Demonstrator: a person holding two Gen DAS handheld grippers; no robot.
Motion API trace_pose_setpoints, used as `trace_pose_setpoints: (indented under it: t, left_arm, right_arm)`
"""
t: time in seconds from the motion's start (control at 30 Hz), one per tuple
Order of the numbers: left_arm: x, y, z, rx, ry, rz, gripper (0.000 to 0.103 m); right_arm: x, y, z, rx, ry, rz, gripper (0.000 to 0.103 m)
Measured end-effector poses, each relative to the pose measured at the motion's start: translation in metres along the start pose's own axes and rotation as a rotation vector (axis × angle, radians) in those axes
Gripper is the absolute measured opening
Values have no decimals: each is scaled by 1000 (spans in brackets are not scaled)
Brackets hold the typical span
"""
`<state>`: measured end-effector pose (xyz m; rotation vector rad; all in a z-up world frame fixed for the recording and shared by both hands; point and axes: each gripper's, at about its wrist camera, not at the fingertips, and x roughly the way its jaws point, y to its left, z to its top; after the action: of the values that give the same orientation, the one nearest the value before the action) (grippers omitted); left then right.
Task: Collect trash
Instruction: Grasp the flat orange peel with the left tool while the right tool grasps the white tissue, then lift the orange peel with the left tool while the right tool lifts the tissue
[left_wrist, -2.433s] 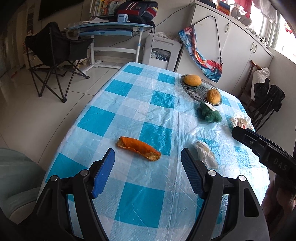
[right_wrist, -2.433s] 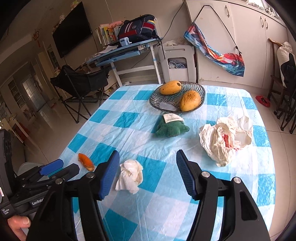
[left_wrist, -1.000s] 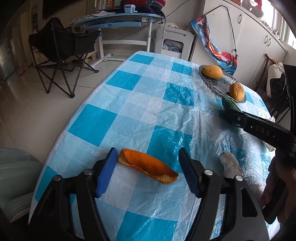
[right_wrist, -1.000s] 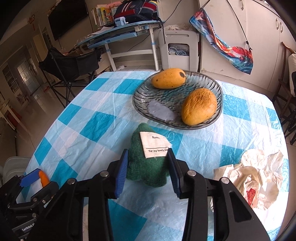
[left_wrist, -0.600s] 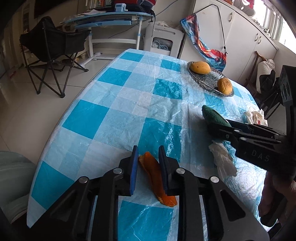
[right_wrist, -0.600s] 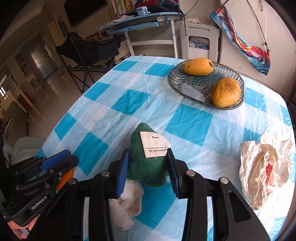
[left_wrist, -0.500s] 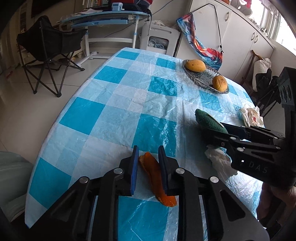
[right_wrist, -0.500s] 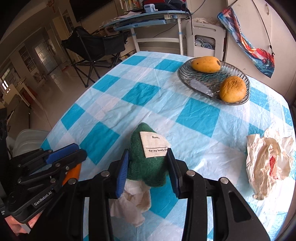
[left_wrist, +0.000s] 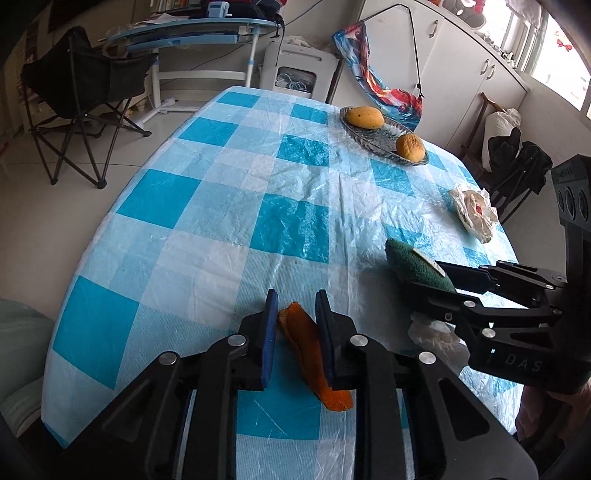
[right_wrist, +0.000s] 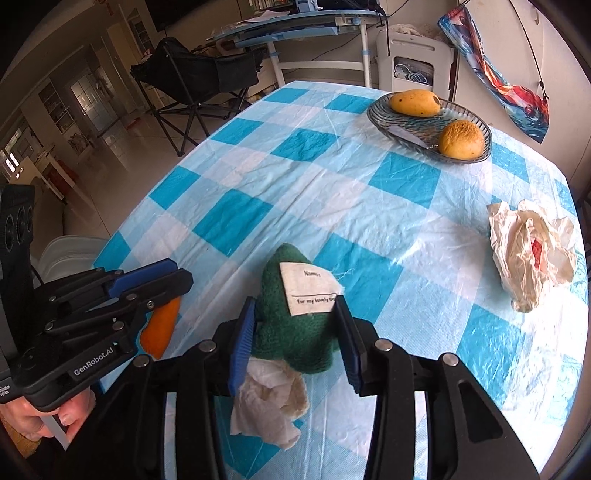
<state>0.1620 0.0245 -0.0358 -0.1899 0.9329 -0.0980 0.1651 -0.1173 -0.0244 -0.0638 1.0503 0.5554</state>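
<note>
Since approx. a second ago the left gripper (left_wrist: 294, 310) closed on the orange peel (left_wrist: 310, 343) near the table edge (left_wrist: 70, 291), while the right gripper (right_wrist: 295, 325), jaws just opening, probably still pinches the green cloth (right_wrist: 295, 332) over a tissue (right_wrist: 269, 402), w/ free table beyond.

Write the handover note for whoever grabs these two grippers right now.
Left gripper: shut on the orange peel, held near the table's front edge.
Right gripper: holds the green cloth, jaws just eased wider, right above the crumpled tissue.
Still on the table: the tissue and the crumpled plastic bag on the right. Two mangoes sit in the glass dish.
Done: peel and cloth picked up. Left: bin them, then tissue and bag. No bin in view.
</note>
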Motion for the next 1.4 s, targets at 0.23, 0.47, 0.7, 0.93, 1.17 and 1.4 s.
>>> trace_pose_setpoints:
  t: [0.23,0.47,0.7,0.93,1.17,1.4]
  left_arm:
    - [-11,8,-12,-25,1,-28,20]
    - [-17,21,-16,-70,23,-82,20]
    - [-17,32,-14,-108,36,-86,21]
    - [-27,39,-10,-130,17,-66,33]
    - [-43,41,-21,-120,23,-59,41]
    - [-38,7,-29,-21,26,-62,46]
  right_arm:
    - [-36,7,-17,37,-67,-28,56]
    - [-36,21,-45,66,-58,-44,56]
    - [-23,31,-47,22,-56,-78,44]
    - [-21,32,-50,-19,-49,-101,28]
    - [-22,29,-50,9,-49,-73,26]
    - [-26,36,-57,6,-41,-65,21]
